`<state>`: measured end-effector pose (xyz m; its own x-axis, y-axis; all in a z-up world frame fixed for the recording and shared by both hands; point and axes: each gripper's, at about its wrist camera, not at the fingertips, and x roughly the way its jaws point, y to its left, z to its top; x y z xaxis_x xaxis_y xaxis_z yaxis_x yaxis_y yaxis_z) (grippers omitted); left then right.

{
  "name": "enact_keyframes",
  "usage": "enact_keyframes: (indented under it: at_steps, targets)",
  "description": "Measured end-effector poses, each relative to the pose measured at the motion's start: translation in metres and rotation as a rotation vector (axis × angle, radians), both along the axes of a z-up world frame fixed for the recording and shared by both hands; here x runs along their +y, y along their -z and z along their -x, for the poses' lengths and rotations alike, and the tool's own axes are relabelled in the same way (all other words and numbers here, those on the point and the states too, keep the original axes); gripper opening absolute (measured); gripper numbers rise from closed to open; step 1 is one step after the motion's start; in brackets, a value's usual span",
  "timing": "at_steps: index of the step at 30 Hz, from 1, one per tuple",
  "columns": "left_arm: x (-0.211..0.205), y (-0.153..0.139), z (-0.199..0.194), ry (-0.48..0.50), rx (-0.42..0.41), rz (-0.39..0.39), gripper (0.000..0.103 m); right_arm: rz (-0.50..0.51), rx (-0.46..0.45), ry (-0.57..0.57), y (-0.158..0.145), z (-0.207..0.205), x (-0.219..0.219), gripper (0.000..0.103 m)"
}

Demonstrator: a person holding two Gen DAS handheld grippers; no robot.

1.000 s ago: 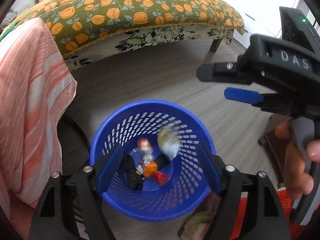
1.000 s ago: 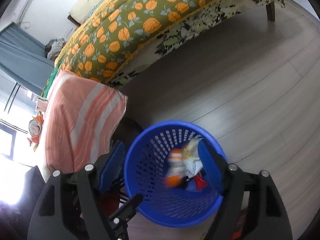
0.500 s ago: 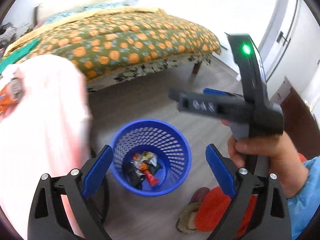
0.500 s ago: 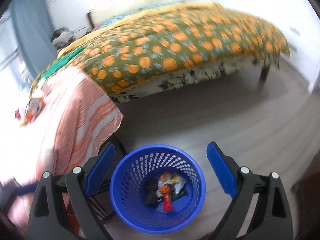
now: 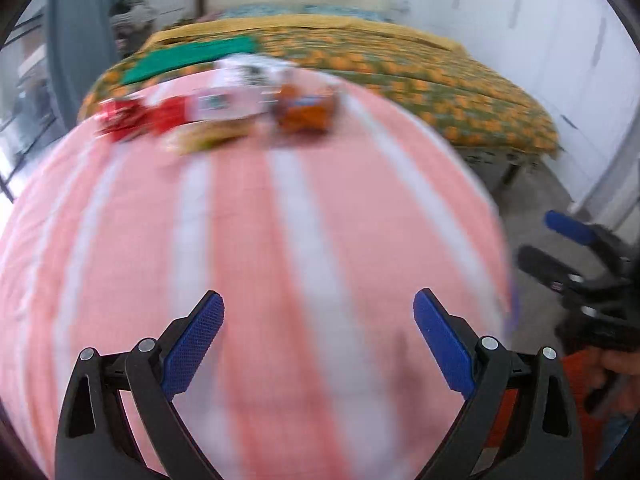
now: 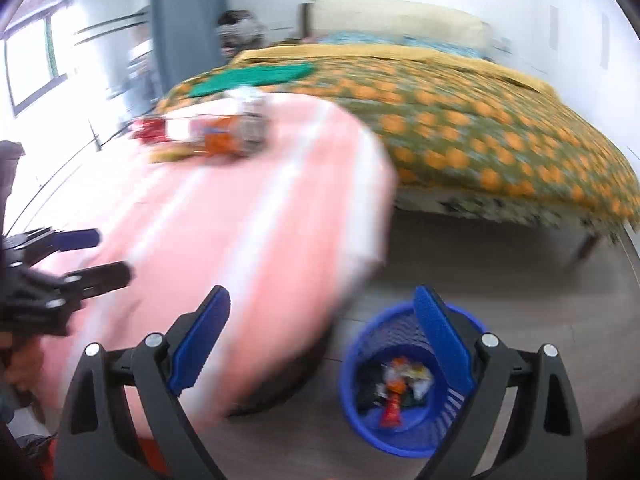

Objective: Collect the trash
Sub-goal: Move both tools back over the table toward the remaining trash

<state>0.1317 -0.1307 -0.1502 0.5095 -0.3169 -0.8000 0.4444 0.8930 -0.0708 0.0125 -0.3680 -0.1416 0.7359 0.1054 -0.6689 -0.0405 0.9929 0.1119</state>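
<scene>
Left wrist view, left to right:
- Window and grey curtain (image 5: 80,40) at 10 o'clock, blurred.
- Striped pink-and-white cloth (image 5: 248,240) across the centre, covering a raised surface.
- Wrappers (image 5: 216,112) in a blurred row on the far end of the cloth at 12 o'clock: red at left, white in the middle, orange at right; yellow-green piece just in front.
- Left gripper (image 5: 318,340) at 6 o'clock above the cloth, jaws spread wide, just been opening, nothing between them.
- Bed (image 5: 420,64) with orange-patterned cover at 1 o'clock, beyond the cloth.
- Right gripper (image 5: 556,244) at 3 o'clock, black with blue pads, blurred.

Right wrist view, left to right:
- Left gripper (image 6: 96,256) at 9 o'clock, over the edge of the cloth (image 6: 240,220).
- Wrappers (image 6: 208,136) at 11 o'clock on the cloth.
- Right gripper (image 6: 322,344) at 6 o'clock, jaws spread wide, just been opening, empty.
- Blue basket (image 6: 360,420) on the wooden floor (image 6: 500,280) at 5 o'clock, beside the cloth-covered surface, partly behind the right-hand finger; trash (image 6: 400,384) inside, red and white pieces among dark ones.
- Bed (image 6: 480,120) at 1 to 2 o'clock.
</scene>
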Motion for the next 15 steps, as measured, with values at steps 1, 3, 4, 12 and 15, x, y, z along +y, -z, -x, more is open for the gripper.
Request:
enact_keyframes:
  at_steps: [1, 3, 4, 12, 15]
  targets:
    - [0.014, 0.000, -0.007, -0.024, -0.001, -0.006, 0.095, -0.006, 0.005, -0.038, -0.006, -0.010, 0.018, 0.090]
    - [0.035, -0.001, -0.018, -0.056, -0.001, -0.011, 0.095, -0.009, 0.013, -0.078, -0.012, -0.023, 0.039, 0.090]
    - [0.044, -0.001, -0.023, -0.070, -0.002, -0.015, 0.095, -0.007, 0.022, -0.102, -0.014, -0.032, 0.052, 0.090]
    - [0.070, -0.009, -0.072, -0.048, -0.023, -0.014, 0.095, 0.035, 0.111, -0.186, 0.006, -0.099, 0.118, 0.091]
    - [0.070, -0.017, -0.094, -0.016, -0.053, -0.013, 0.095, 0.048, 0.126, -0.204, 0.014, -0.108, 0.128, 0.090]
